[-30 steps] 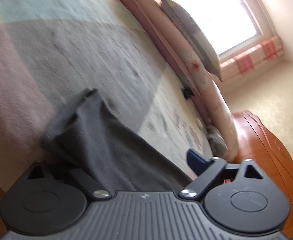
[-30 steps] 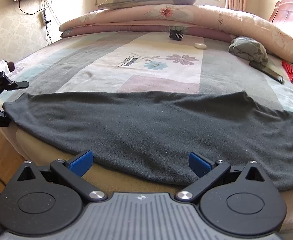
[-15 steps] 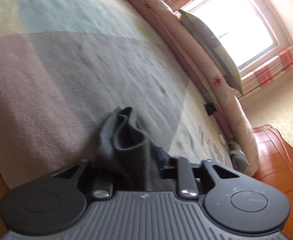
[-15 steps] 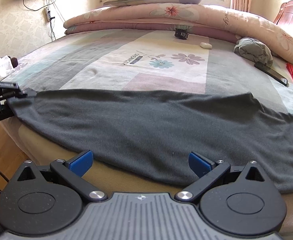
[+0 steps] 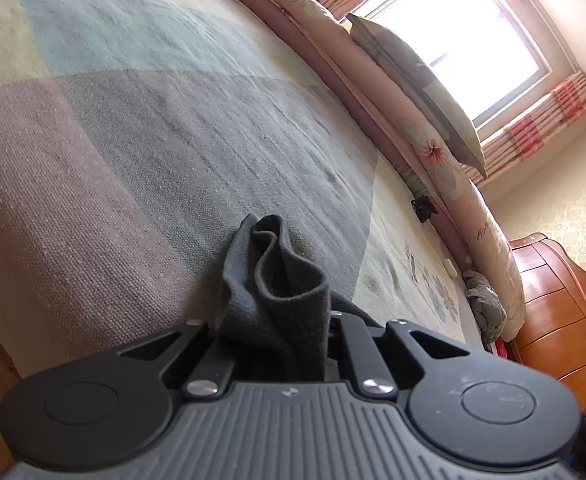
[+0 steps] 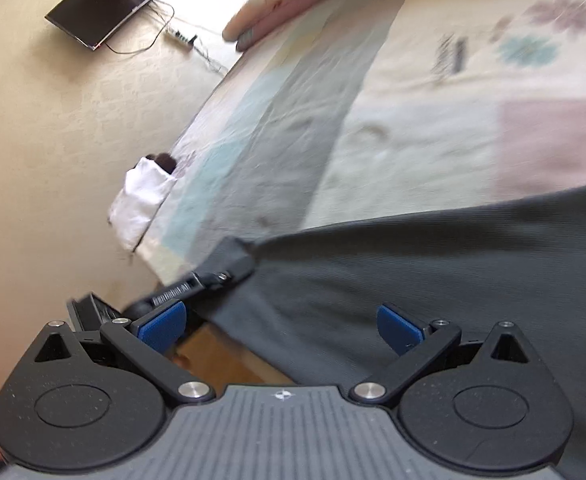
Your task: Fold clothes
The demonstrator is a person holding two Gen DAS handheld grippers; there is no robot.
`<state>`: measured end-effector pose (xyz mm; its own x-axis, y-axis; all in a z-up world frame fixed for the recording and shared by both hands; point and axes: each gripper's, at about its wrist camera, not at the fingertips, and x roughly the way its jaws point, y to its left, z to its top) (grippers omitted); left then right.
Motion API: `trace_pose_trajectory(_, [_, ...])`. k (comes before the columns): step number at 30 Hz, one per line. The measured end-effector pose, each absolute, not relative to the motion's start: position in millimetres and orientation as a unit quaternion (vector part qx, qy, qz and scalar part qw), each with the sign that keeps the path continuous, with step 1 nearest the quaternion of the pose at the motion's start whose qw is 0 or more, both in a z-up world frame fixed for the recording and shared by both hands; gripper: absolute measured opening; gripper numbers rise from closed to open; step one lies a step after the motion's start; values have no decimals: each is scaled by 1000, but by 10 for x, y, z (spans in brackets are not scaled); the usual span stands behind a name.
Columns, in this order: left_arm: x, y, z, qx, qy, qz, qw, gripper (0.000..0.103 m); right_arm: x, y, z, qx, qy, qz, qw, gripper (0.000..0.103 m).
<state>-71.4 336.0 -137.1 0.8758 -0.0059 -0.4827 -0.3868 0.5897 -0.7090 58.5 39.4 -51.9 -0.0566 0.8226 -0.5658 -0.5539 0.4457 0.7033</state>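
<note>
Left gripper [image 5: 277, 320] is clamped on a bunched corner of the dark grey garment [image 5: 281, 280]; the fabric stands up in 2 or 3 folds between the closed fingers, right at the near edge of the bed [image 5: 93, 200]. Ahead of it the patchwork bedcover lies flat and bare far out, with a rolled quilt [image 5: 433, 140] and a pillow [image 5: 421, 76] along the far side under the window [image 5: 453, 24]. Far right of the claw: a small grey bundle [image 5: 485, 308] and a wooden headboard [image 5: 553, 300].

Right gripper [image 6: 281, 324] has its 2 blue-padded fingers [image 6: 161, 320] spread wide, holding nothing, hanging just off the bed edge with wood floor showing below. Between and ahead of its fingers the garment [image 6: 413, 272] spreads flat, drawn taut towards the corner held by the left gripper [image 6: 229, 264], just ahead-left. The view is blurred. Further ahead the bedcover is open. Far left: a white cloth [image 6: 141, 200] on the bed's side edge, the wall, and a TV [image 6: 109, 0].
</note>
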Motion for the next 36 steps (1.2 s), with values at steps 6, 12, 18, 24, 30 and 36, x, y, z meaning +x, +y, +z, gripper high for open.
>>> trace_pose_trajectory(6, [-720, 3368, -1383, -443, 221, 106, 863, 9, 788, 808, -750, 174, 560, 478, 654, 103])
trace_pose_trajectory(12, [-724, 3383, -1392, -447, 221, 102, 861, 9, 1011, 940, -855, 218, 562, 456, 654, 103])
trace_pose_trajectory(18, [-723, 3415, -1407, -450, 223, 99, 859, 9, 1133, 1046, -890, 233, 558, 446, 660, 103])
trace_pose_trajectory(24, [-737, 3418, -1408, -449, 223, 99, 860, 9, 1026, 1025, -854, 231, 554, 431, 673, 103])
trace_pose_trajectory(30, [-743, 3407, -1402, -445, 223, 99, 861, 9, 744, 899, -815, 227, 566, 426, 669, 103])
trace_pose_trajectory(36, [-745, 3403, -1393, -443, 224, 99, 863, 9, 465, 806, -801, 219, 590, 422, 653, 103])
